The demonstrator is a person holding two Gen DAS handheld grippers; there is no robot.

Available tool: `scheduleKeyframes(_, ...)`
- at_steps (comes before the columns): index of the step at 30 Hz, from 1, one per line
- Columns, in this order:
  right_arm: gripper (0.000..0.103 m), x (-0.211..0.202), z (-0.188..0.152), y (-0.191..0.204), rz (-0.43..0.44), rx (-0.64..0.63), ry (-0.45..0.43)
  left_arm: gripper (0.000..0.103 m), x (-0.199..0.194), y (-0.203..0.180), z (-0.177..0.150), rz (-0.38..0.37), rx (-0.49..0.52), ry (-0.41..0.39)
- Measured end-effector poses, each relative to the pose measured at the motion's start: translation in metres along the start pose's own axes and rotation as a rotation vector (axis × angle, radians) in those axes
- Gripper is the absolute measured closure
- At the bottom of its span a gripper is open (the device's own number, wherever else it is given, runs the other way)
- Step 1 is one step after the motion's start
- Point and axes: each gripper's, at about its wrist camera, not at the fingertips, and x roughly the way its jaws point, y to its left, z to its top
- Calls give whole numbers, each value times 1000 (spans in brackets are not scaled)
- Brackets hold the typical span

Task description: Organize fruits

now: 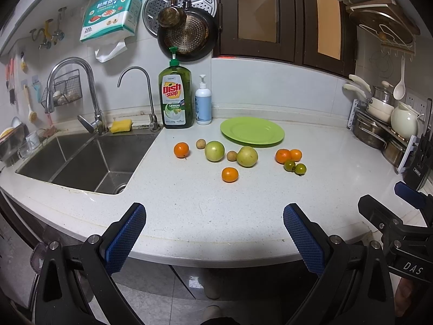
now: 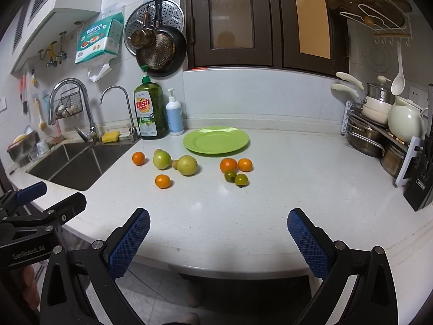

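Where the counter (image 1: 205, 203) lies bare — scattered fruits (image 1: 230, 174), green plate (image 1: 252, 130) empty.

The left gripper (image 1: 215, 233) has matte black angular plastic arms, silver round screws at the joints and blue diamond-textured rubber pads (image 1: 125, 239). The right gripper (image 2: 218, 239) matches, its body lettered "DAS".
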Motion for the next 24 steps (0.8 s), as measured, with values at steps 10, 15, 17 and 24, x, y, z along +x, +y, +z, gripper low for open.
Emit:
scheduleKeyframes(10, 0, 10, 3, 3, 5, 2, 24, 0, 12, 5, 4, 1, 5, 21)
scheduleKeyframes(15, 0, 22, 5, 4, 5, 3, 43, 0, 23, 6, 8, -1, 10, 33)
scheduleKeyframes(17, 0, 29, 6, 4, 6, 7, 54, 0, 30, 7, 9, -1, 16, 39)
scheduleKeyframes(24, 0, 62, 11, 7, 15, 19, 105, 1, 58, 10, 19, -9, 47, 35)
